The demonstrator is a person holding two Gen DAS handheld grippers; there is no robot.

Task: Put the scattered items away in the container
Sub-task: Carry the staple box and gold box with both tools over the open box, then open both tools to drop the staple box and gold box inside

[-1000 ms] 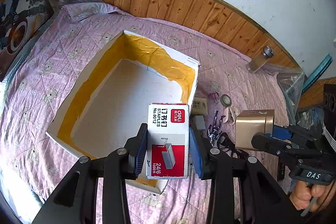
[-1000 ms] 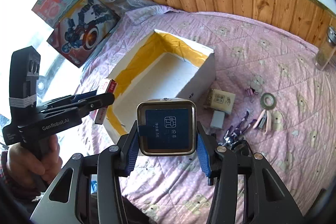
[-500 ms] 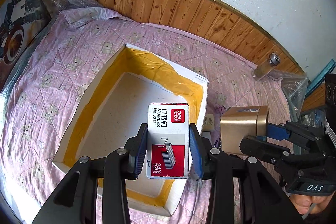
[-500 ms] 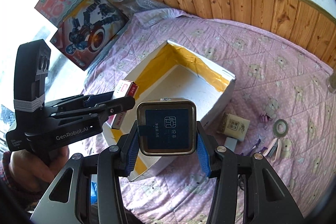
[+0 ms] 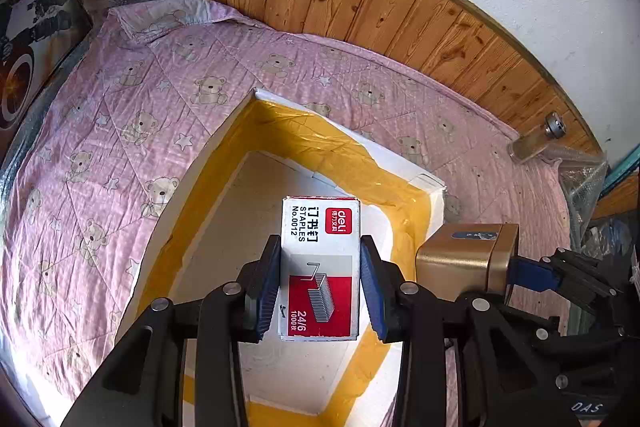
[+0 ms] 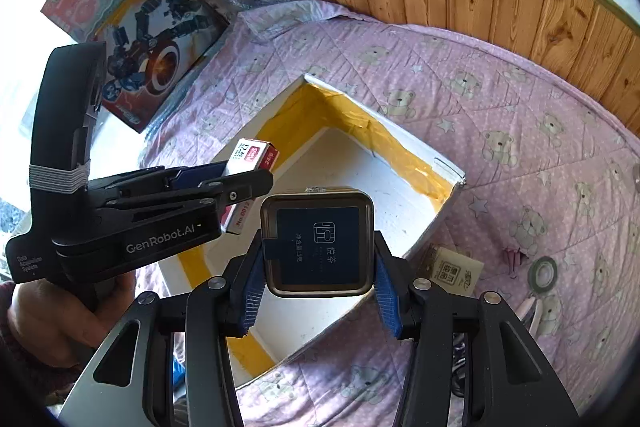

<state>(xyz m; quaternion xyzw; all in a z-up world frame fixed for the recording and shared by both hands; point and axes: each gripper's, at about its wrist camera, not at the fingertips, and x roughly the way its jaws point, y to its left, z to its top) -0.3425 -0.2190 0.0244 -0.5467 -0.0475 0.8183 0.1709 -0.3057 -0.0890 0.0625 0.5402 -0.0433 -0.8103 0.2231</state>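
Note:
My left gripper [image 5: 320, 287] is shut on a red and white staples box [image 5: 320, 267], held above the open white box [image 5: 224, 195] lined with yellow tape. My right gripper [image 6: 318, 287] is shut on a gold tin with a dark blue label [image 6: 318, 241], over the near part of the same white box [image 6: 404, 147]. In the right wrist view the left gripper [image 6: 224, 183] holds the staples box [image 6: 252, 157] over the container's left wall. The left wrist view shows the gold tin [image 5: 464, 259] at the container's right edge.
A pink bear-print quilt [image 6: 520, 115] covers the surface. To the right of the container lie a small beige packet [image 6: 452, 271], a roll of tape [image 6: 542, 273] and clips. Toy boxes [image 6: 160, 39] lean at the left. A glass jar [image 5: 536, 143] lies by the wooden panel.
Both grippers have moved forward and left over the open container, still holding the staples box and the gold tin. The scattered items have slipped to the right edge of view.

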